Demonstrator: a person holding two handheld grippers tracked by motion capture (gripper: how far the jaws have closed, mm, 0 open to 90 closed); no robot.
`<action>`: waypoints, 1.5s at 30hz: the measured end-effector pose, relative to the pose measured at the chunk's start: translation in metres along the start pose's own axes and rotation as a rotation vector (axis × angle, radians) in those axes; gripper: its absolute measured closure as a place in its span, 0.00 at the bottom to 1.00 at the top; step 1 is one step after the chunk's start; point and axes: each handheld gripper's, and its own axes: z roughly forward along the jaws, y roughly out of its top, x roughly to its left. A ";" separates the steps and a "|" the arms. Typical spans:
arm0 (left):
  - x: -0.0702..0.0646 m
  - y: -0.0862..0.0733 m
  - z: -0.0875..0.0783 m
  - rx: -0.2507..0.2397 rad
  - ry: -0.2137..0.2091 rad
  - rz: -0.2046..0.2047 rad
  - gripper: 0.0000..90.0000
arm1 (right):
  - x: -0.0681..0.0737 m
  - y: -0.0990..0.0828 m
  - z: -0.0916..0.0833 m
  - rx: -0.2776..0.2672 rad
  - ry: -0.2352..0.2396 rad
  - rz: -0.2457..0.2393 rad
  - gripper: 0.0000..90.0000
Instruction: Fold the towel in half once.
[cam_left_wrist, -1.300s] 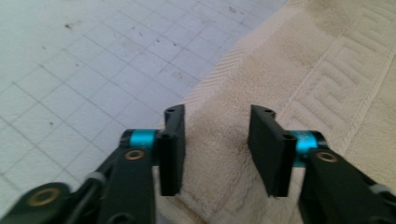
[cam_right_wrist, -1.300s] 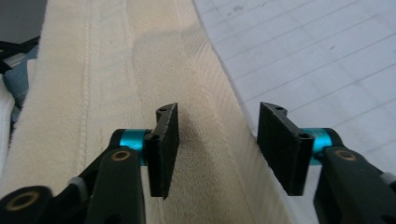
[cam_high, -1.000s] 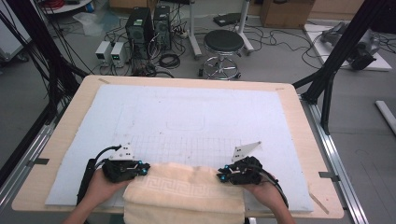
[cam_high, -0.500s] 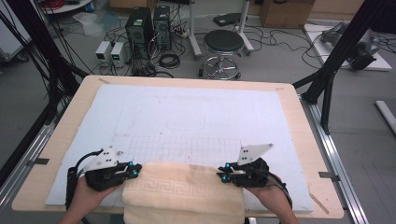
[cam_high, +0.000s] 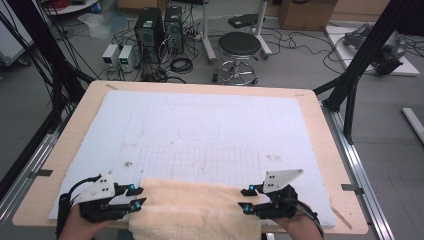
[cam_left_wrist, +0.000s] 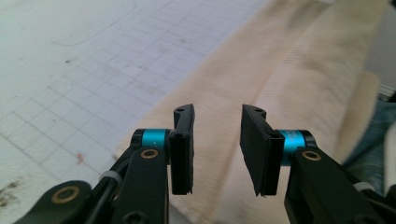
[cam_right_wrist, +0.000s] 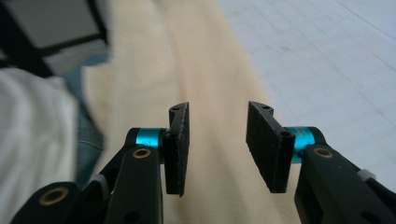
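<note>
While my two grippers flank the cream towel, it lies folded along the near edge of the white grid mat, part of it hanging over the table edge. My left gripper sits at the towel's left end, my right gripper at its right end. Both sets of jaws have just been opening; they stand apart above the cloth, pads clear of it, gripping nothing.
</note>
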 end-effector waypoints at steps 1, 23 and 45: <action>0.004 0.000 0.005 0.004 0.015 -0.005 0.71 | -0.006 -0.002 0.003 0.013 -0.023 0.009 0.63; 0.052 -0.016 0.054 0.170 0.006 -0.134 0.67 | -0.049 -0.033 0.030 0.146 -0.046 0.092 0.72; 0.124 0.054 0.073 0.059 0.266 -0.181 0.93 | -0.129 0.040 0.028 0.095 -0.215 0.069 0.93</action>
